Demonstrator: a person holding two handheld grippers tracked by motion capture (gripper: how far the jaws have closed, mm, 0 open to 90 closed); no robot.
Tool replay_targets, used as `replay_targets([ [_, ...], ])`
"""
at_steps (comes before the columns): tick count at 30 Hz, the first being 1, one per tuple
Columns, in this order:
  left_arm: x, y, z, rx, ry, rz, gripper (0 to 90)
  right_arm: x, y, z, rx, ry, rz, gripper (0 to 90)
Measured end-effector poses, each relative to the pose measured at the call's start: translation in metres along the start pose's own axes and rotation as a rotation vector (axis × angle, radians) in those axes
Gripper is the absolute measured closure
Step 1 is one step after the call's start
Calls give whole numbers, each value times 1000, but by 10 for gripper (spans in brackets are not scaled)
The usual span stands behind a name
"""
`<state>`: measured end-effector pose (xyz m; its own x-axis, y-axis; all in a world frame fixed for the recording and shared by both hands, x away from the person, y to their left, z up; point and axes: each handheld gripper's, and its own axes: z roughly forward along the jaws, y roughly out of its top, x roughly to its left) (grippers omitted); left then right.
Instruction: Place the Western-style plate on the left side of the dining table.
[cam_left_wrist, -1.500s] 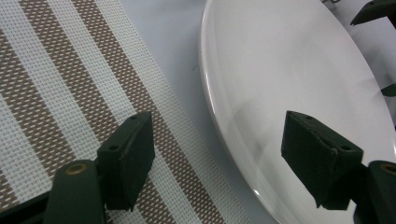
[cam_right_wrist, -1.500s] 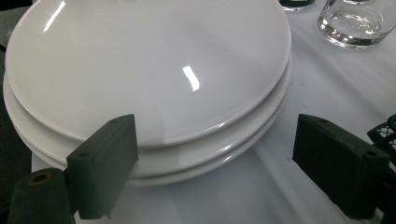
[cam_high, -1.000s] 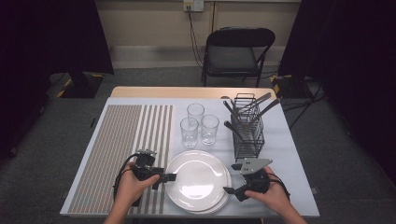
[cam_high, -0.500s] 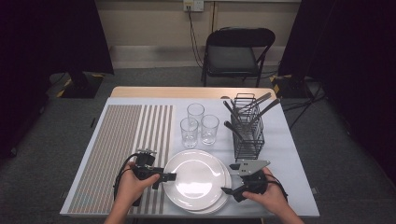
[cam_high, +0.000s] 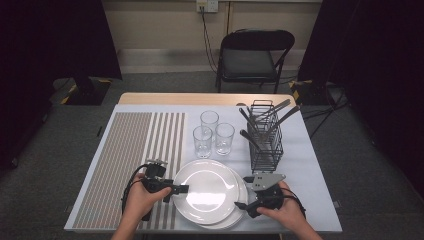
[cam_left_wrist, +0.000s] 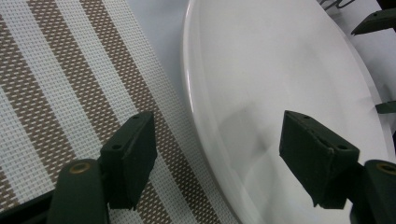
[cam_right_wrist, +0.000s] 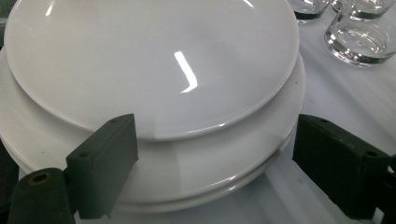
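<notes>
I'm seeing three clear glasses (cam_high: 213, 133) standing close together behind the centre of the table (cam_high: 310, 165). A black wire caddy (cam_high: 266, 140) is standing just to their right, dark utensil handles (cam_high: 277, 112) leaning out of it. A brown-striped mat (cam_high: 132, 165) is lying on the left. A black folding chair (cam_high: 255, 57) is sitting beyond the table.

Both hands came in from the near edge of the table. The left hand (cam_high: 142, 197) held the left gripper (cam_high: 181, 189) low, pointing sideways toward the right hand. Its jaws stood wide apart. The right hand (cam_high: 284, 210) held the right gripper (cam_high: 241, 206) pointing back toward the left, jaws wide apart too.
</notes>
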<state>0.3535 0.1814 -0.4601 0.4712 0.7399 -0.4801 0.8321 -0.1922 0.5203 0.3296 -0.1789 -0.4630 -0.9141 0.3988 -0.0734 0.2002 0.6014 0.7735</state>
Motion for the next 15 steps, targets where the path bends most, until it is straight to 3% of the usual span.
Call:
replay_targets([
  [1, 0, 0, 0, -1, 10, -2, 335, 0, 0, 0, -1, -2, -1, 133],
  [4, 0, 1, 0, 1, 20, -9, 379, 0, 0, 0, -1, -3, -4, 133],
  [5, -2, 2, 0, 10, -6, -27, 420, 1, 0, 0, -2, -5, -6, 133],
  [8, -4, 3, 1, 14, -1, -30, 438, 1, 1, 0, 0, -5, -8, 133],
  [9, -5, 4, 1, 26, -14, -32, 490, 1, 1, 0, 0, -6, -6, 132],
  [15, -7, 7, 1, 53, -9, -48, 533, 1, 0, 0, -3, -10, -9, 131],
])
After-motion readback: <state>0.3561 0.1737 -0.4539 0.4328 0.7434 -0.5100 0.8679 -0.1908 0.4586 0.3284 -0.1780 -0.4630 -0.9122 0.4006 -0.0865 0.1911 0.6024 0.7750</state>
